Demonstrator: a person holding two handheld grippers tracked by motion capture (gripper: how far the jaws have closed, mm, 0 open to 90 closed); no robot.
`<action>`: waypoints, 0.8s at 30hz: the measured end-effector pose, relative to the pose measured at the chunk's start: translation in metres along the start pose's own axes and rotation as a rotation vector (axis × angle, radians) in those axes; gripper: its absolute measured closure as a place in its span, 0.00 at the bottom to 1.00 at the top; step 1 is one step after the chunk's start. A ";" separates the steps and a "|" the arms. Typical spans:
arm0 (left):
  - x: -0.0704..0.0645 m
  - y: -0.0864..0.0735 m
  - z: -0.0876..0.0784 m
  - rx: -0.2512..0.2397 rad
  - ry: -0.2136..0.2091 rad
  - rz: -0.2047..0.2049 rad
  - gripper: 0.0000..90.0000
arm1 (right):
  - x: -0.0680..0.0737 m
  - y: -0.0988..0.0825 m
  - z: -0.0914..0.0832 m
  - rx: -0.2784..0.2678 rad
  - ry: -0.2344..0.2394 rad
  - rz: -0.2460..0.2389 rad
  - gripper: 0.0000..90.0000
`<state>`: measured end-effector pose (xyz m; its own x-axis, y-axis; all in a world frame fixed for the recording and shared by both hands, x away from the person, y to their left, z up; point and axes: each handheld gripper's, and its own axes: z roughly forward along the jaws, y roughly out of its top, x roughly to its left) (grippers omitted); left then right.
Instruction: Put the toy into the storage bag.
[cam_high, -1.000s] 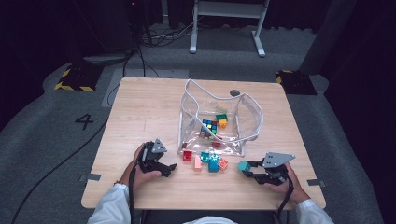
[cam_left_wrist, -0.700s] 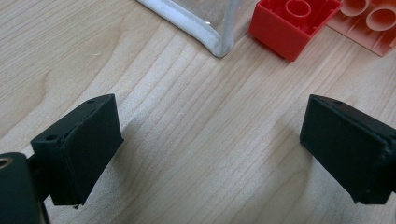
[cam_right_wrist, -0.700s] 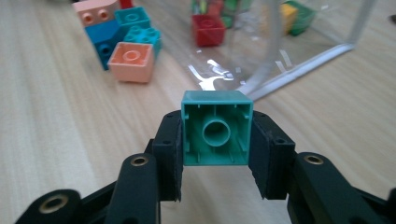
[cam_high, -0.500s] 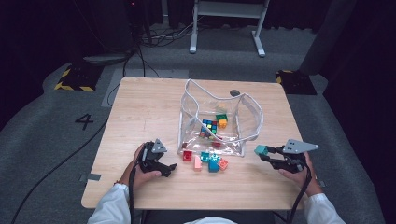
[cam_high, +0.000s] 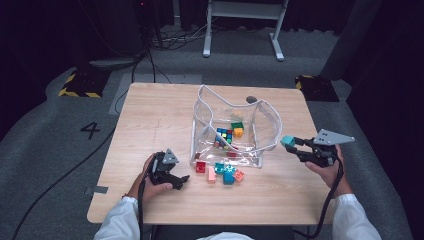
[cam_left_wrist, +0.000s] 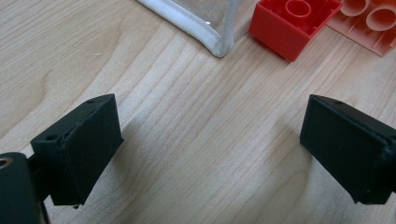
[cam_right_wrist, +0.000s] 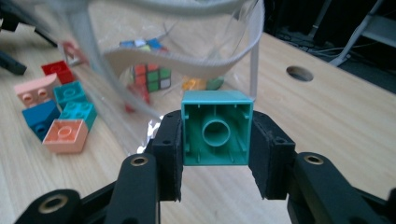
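A clear plastic bag (cam_high: 235, 130) with a white rim stands open mid-table, holding a colour cube (cam_high: 223, 137) and green and orange bricks (cam_high: 237, 128). My right gripper (cam_high: 289, 142) is raised to the right of the bag, shut on a teal brick (cam_right_wrist: 216, 127) whose hollow underside faces its camera. In front of the bag lie loose bricks: red (cam_high: 200, 166), pink (cam_high: 211, 174), teal and blue (cam_high: 225, 172), orange (cam_high: 239, 175). My left gripper (cam_high: 181, 180) rests low on the table at front left, open, with bare wood between its jaws. The red brick (cam_left_wrist: 293, 23) and the bag's corner (cam_left_wrist: 219, 44) lie just beyond it.
The wooden table (cam_high: 150, 120) has bare room on its left half and along the front edge. A round hole (cam_high: 251, 99) sits near the back right. Cables trail from both grippers over the front edge. A white stand (cam_high: 240, 25) is on the floor behind.
My right gripper has carried the teal brick up and away to the right, from near the loose bricks to beside the bag's right side. The left gripper has stayed put.
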<state>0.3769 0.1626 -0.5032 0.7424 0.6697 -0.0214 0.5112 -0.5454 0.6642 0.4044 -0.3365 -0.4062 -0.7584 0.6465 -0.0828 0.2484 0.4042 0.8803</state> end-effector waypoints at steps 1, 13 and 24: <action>0.000 0.000 0.000 0.002 -0.001 -0.003 0.06 | -0.002 0.004 -0.001 -0.005 0.000 -0.005 0.66; 0.000 0.000 0.000 0.000 -0.007 0.002 0.06 | -0.020 0.056 -0.010 -0.037 -0.029 -0.035 0.66; 0.000 0.000 0.000 0.001 -0.007 0.001 0.06 | -0.018 0.096 -0.002 -0.059 -0.014 -0.072 0.66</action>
<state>0.3773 0.1624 -0.5031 0.7461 0.6653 -0.0256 0.5104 -0.5468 0.6637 0.4400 -0.3108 -0.3196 -0.7644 0.6264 -0.1528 0.1577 0.4115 0.8977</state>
